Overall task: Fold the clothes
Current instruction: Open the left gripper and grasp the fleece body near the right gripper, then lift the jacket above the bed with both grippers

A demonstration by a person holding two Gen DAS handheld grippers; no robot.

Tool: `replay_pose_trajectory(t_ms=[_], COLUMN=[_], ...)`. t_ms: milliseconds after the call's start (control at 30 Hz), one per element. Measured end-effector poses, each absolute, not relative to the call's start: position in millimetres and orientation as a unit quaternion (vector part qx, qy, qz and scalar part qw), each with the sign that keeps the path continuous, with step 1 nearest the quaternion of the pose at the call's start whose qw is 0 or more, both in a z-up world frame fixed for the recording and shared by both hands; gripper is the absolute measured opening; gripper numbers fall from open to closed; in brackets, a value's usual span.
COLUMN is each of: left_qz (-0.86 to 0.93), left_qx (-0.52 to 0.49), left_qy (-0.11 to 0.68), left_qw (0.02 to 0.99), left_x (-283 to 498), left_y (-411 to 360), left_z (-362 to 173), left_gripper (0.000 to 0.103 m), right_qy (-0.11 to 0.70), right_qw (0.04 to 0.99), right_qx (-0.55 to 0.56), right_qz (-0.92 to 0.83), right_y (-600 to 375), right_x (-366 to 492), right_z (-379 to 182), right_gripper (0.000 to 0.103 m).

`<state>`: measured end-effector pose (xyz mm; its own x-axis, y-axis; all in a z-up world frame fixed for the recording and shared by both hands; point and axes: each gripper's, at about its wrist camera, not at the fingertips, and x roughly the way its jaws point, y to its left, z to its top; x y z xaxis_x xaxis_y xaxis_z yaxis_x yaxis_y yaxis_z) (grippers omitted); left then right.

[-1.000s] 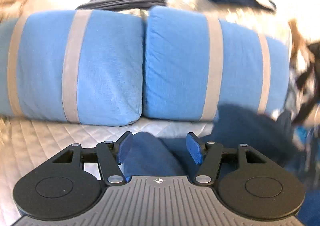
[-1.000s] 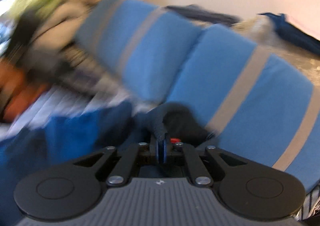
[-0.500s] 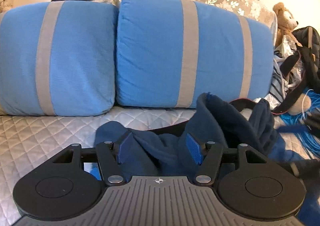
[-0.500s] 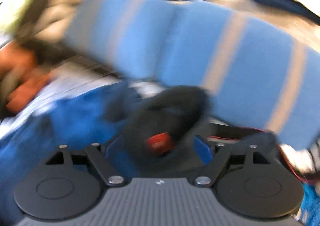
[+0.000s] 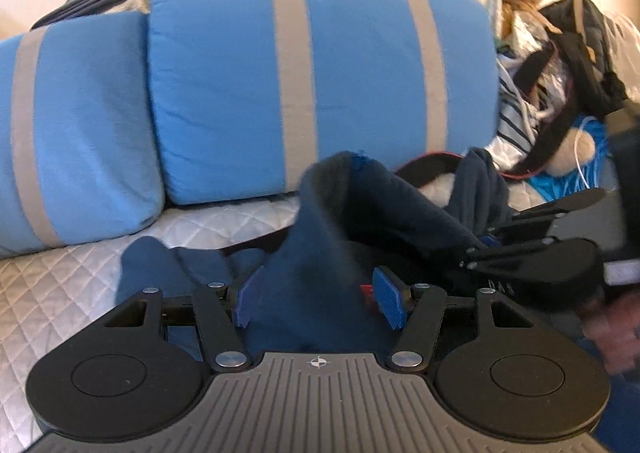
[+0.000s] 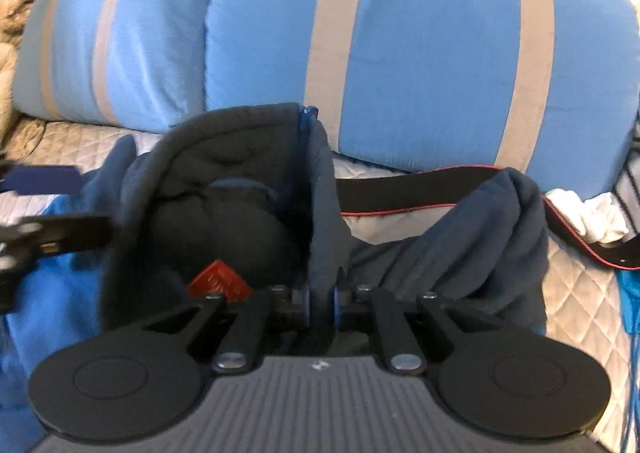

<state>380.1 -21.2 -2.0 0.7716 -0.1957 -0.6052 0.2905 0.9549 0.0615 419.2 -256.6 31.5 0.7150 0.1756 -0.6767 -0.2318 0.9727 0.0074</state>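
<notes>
Red tag (image 6: 219, 280) inside navy fleece garment (image 6: 240, 189)

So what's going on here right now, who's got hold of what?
A person is working a dark blue fleece garment on a quilted bed cover in front of two blue striped pillows. The right gripper has just closed and pinches a fold of the fleece. The left gripper has fleece bunched between its half-open jaws; whether the pads press it is unclear. The garment is still crumpled, not yet folded.
</notes>
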Motion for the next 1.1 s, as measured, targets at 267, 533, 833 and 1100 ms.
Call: replay_pose_trajectory(t_ms=[267,533,833,1100], left_qz=[-0.032,0.025,0.005,0.004], left_qx=[0.114,0.114,0.175,0.143], left_qy=[0.339,0.385,0.356,0.341], left_qw=[0.933,0.915,0.918,0.929], left_x=[388,416,419,428], left_y=[-43,9,-9,12], left_z=[-16,-48,-58,-54], left_gripper=[0.057,0.046,0.046,0.047], right_qy=[0.313,0.31,0.304,0.338], right_qw=[0.941,0.938,0.938,0.937], right_qx=[-0.06,-0.132,-0.164,-0.09], right_qz=[0.115,0.083,0.019,0.006], right_y=[-253,-234,-223,-253], right_x=[369,366,389,410], right_z=[27,12,12,5], right_gripper=[0.009,0.009,0.059,0.037])
